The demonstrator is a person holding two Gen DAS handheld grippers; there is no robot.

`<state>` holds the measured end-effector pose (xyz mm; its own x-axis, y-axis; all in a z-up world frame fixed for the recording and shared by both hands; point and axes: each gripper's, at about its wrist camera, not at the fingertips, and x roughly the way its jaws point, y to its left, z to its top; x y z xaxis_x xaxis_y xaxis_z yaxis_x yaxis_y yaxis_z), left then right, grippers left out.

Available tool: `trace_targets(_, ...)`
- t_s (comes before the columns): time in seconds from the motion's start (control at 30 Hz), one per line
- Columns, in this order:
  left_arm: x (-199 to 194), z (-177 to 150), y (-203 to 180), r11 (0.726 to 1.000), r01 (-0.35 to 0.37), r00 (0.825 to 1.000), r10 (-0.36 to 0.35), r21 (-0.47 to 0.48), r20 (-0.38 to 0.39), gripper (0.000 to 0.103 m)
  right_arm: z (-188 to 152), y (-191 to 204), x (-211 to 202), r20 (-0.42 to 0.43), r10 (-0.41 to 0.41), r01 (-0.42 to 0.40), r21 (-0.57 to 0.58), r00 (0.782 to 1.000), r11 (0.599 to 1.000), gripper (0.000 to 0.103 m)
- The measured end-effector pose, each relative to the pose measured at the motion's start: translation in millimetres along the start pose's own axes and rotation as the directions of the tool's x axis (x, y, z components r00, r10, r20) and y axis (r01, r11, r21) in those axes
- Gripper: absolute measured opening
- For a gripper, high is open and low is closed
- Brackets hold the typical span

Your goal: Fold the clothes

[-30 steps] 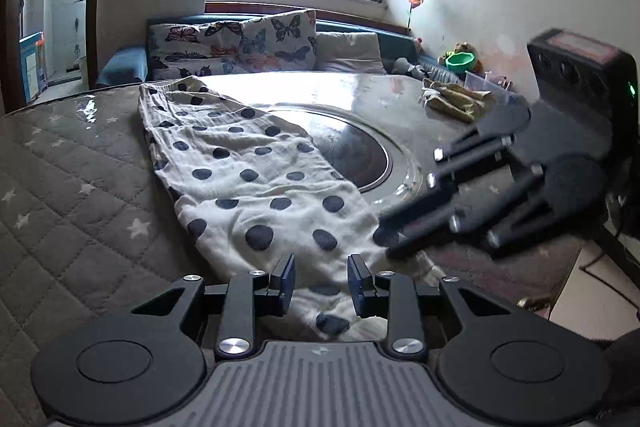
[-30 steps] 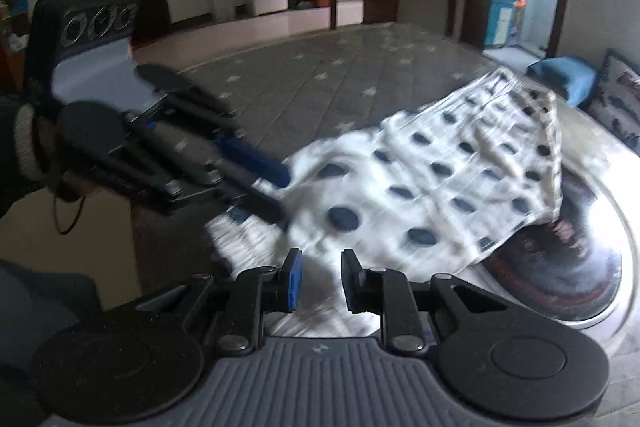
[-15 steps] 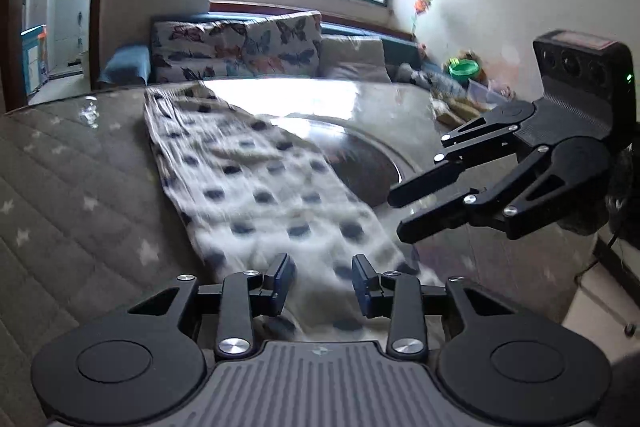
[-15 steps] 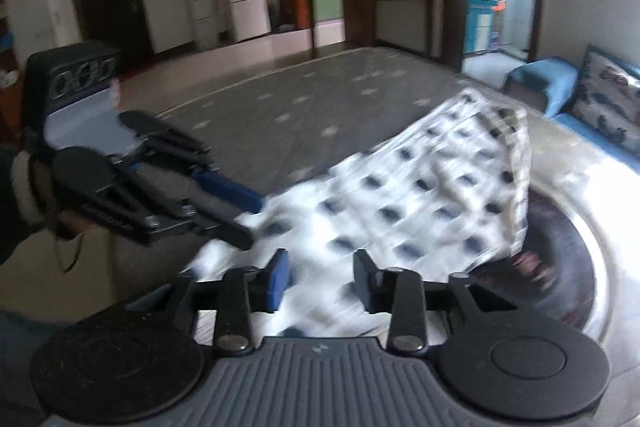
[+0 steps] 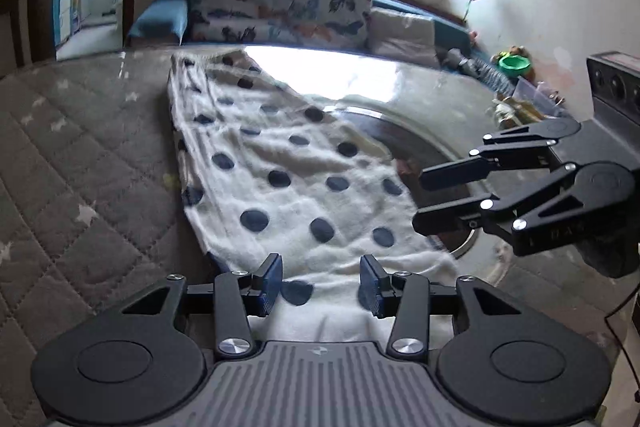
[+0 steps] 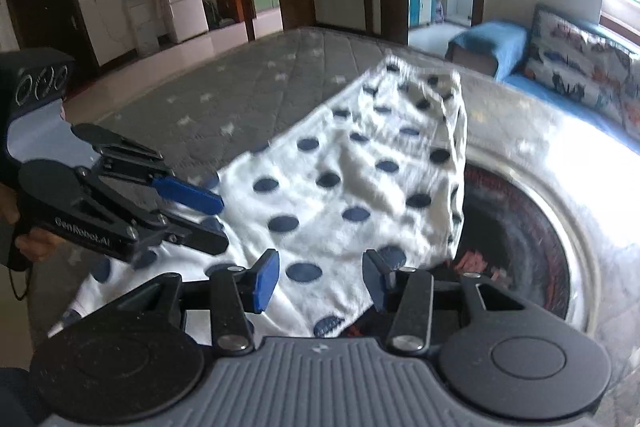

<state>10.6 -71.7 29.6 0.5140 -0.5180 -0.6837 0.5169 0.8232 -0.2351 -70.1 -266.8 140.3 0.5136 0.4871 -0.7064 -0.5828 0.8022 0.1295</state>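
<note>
Both my left gripper [image 5: 320, 281] and right gripper [image 6: 322, 281] are opening, part-spread over the polka-dot cloth [image 5: 296, 187], gripping nothing; a second ago they were nearly closed.

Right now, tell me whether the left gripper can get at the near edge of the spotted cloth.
Probably yes: the left gripper, jaws opening, sits right over the spotted cloth's near edge, nothing between.

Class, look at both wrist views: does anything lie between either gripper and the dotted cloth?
Nothing visible does. The cloth lies directly under the left gripper and the right gripper, whose jaws are opening with only cloth beneath.
</note>
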Motion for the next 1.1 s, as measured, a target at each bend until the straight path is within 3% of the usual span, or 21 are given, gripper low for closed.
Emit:
trace_targets(0.17, 3.0, -4.1, 9.2, 1.0, 0.004, 1.0, -0.004, -0.024, -0.015, 0.049, 11.4, -12.7, 7.4, -0.011, 0.017, -0.017, 0.02, 1.0, 1.0, 0.047)
trace_targets(0.33, 1.5, -5.3, 13.5, 0.999, 0.013, 1.0, -0.013, -0.04, -0.008, 0.05, 58.7, -40.7, 23.5, 0.049, -0.007, 0.004, 0.058, 0.999, 0.998, 0.047)
trace_targets(0.7, 5.5, 3.7, 17.3, 0.998, 0.045, 0.999, -0.046, -0.054, -0.01, 0.054, 143.7, -123.4, 120.9, 0.08, -0.11, 0.093, 0.195, 0.991, 0.976, 0.048)
trace_targets(1.1, 10.8, 7.7, 24.1, 0.996, 0.057, 0.998, -0.057, -0.069, -0.006, 0.055, 163.6, -159.2, 176.6, 0.058, -0.104, 0.085, 0.266, 0.993, 0.96, 0.048)
